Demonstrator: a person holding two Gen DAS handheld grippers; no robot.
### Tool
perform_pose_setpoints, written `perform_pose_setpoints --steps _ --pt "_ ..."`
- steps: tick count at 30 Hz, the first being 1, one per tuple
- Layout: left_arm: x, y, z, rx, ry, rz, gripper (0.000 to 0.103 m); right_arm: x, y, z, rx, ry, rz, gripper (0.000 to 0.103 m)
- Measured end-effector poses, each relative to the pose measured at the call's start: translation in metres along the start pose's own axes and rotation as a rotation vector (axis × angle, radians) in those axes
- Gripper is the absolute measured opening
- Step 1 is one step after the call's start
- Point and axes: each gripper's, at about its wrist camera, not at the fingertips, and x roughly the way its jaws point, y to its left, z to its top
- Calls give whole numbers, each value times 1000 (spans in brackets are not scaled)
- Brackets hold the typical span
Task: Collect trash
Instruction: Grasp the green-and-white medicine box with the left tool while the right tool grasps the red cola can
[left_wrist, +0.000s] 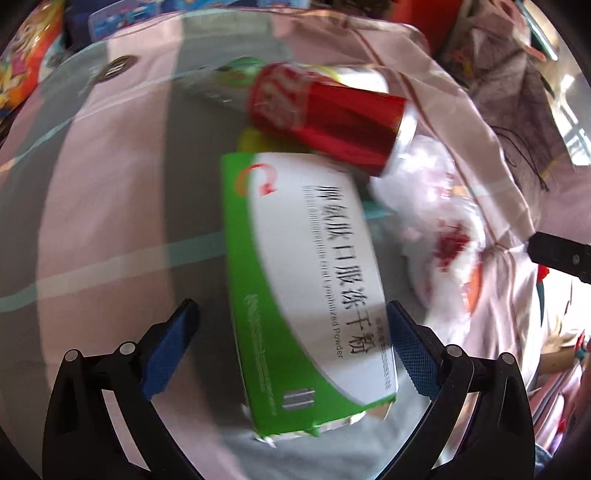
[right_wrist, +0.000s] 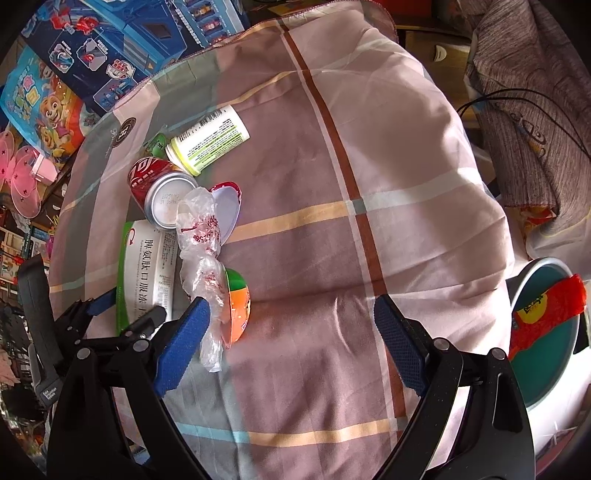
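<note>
A green and white medicine box (left_wrist: 306, 280) lies on the checked cloth between the jaws of my left gripper (left_wrist: 291, 350). The jaws stand open: there is a clear gap at the left pad, while the right pad is close to the box's edge. Beyond the box lie a red soda can (left_wrist: 325, 122) and a crumpled clear plastic bag (left_wrist: 436, 229). In the right wrist view my right gripper (right_wrist: 293, 349) hangs open over bare cloth, its left pad beside the plastic bag (right_wrist: 203, 258) and an orange and green capsule (right_wrist: 240, 306). The box (right_wrist: 147, 266), can (right_wrist: 159, 192) and a white bottle (right_wrist: 210, 140) lie to its left.
A round bin (right_wrist: 535, 273) with a red wrapper (right_wrist: 546, 317) in it stands at the right edge of the cloth. Toy boxes (right_wrist: 122, 48) and bags crowd the far left. Grey fabric and black cables (right_wrist: 524, 96) lie at the back right.
</note>
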Motion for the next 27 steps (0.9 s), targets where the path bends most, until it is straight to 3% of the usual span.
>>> perform_pose_setpoints --steps 6,7,8,16,27 --pt "5 0 6 29 6 63 99 3 5 -6 2 9 8 86" --pt "6 -4 7 50 -5 71 91 3 5 -7 -1 13 6 86" --pt "6 -8 7 69 -13 55 75 3 6 -8 -3 14 3 86" --pt "-25 23 3 14 -66 -54 73 -1 16 -3 -38 9 -30 86" --pt "-43 93 10 -132 -133 -68 73 21 92 38 -230 32 -61 86"
